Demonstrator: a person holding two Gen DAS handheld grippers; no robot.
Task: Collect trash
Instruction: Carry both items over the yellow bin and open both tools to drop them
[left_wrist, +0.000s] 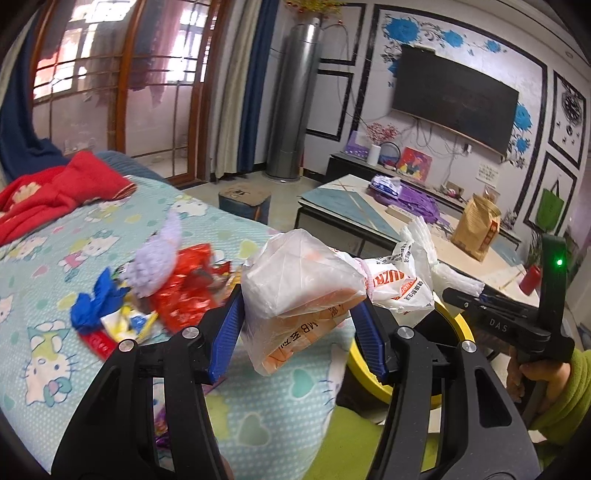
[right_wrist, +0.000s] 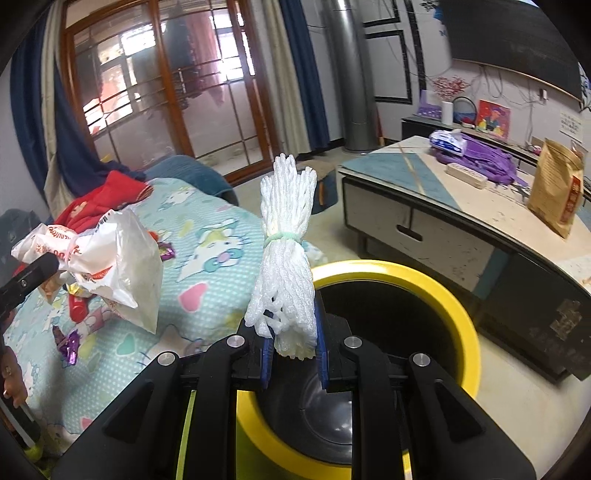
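Note:
My left gripper (left_wrist: 299, 321) is shut on a crumpled clear plastic bag (left_wrist: 299, 280) with orange print, its blue pads pressing both sides. The bag (right_wrist: 118, 266) hangs over the bed in the right wrist view, with a black finger (right_wrist: 33, 275) of the left gripper beside it. My right gripper (right_wrist: 293, 350) is shut on a white foam net bundle (right_wrist: 284, 254) tied with a green band, upright over the black bin with a yellow rim (right_wrist: 469, 325). The left wrist view shows that bundle (left_wrist: 458, 280) at the right and the bin rim (left_wrist: 365, 374) below.
A pile of wrappers (left_wrist: 177, 291) lies on the cartoon-print bed sheet (left_wrist: 55, 369), with a red garment (left_wrist: 55, 188) behind. A low table (right_wrist: 424, 177) with a brown paper bag (right_wrist: 557, 188) and purple cloth (right_wrist: 484, 158) stands right of the bin. A green-sleeved hand (left_wrist: 546, 373) holds the right gripper.

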